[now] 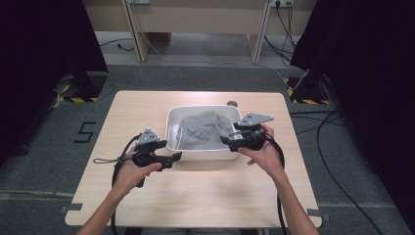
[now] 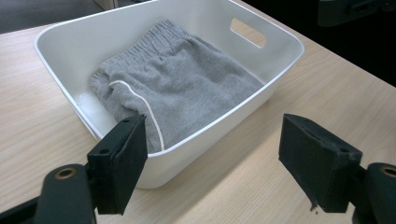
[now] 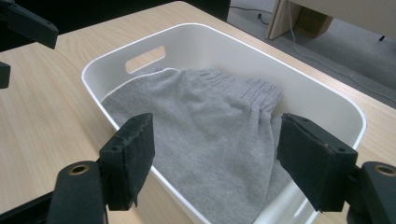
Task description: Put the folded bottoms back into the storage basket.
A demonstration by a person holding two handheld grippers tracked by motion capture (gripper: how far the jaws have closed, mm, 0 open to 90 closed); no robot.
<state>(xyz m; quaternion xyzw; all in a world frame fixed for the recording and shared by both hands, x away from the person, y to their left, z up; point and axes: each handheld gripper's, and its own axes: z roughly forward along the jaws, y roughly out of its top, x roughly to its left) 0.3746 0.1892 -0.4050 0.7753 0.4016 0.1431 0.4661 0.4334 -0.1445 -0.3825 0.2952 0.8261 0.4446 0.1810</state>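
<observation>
Grey garment (image 1: 203, 128) folded inside white tub (image 1: 172, 128), frame centre, on bench (image 1: 147, 105). Left claw (image 1: 177, 156) released, empty, at tub's lower-left corner. Right claw (image 1: 226, 140) released, empty, over tub's right rim.

Soft, even overhead light falls on the pale wooden surface (image 1: 195, 196), leaving it evenly lit with faint, blurred shadows under the hands. In the high view the far left and right sides fall into near-black darkness, and the picture is slightly soft and grainy. The white tub (image 2: 56, 56) is bright, with mild glare along its rim and a small shiny patch on its inner floor; its walls cast a gentle shade over the grey garment (image 2: 187, 84). In both gripper views the near black jaws are dark and a little soft, and straight edges bow slightly toward the corners.
</observation>
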